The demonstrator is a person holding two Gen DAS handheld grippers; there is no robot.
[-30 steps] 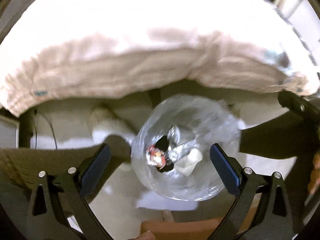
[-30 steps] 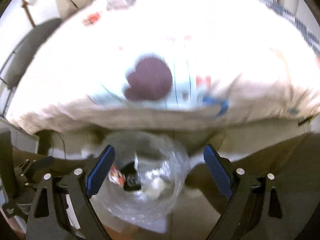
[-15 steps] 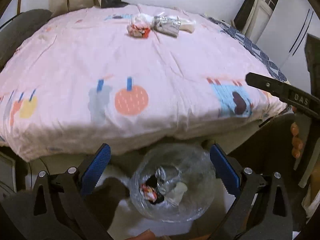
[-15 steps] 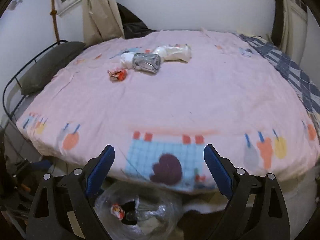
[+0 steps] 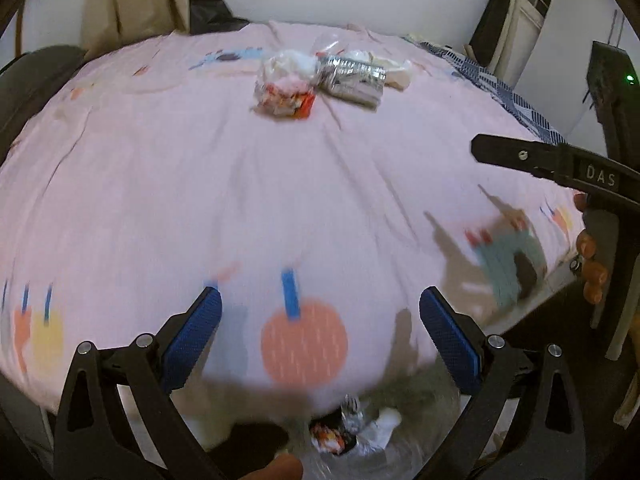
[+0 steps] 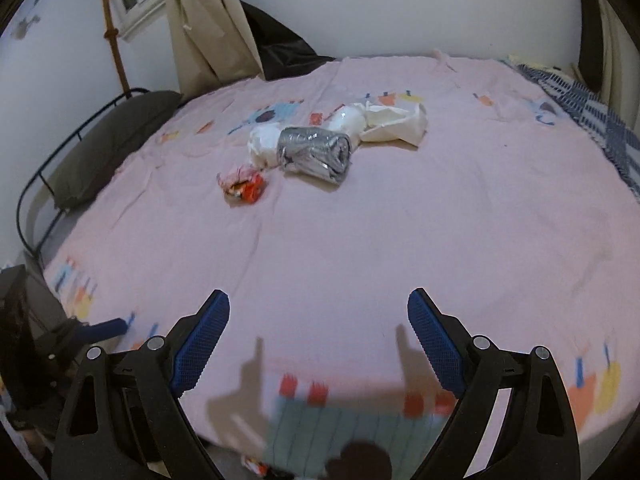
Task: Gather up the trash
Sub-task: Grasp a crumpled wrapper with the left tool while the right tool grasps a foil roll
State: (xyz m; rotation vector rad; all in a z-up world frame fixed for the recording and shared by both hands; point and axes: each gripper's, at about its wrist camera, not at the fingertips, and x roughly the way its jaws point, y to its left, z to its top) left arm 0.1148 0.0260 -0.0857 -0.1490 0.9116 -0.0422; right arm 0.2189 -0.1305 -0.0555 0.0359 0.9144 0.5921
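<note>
Both the left gripper and right gripper hang spread and empty over the bed's near edge. Below, the clear plastic bag already holds some wrappers. Left on the soft pink quilt: a crinkled red wrapper, a silver foil roll and crumpled white paper.

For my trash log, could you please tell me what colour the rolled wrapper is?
Shiny silver wrapper, clearest in the right wrist view.
</note>
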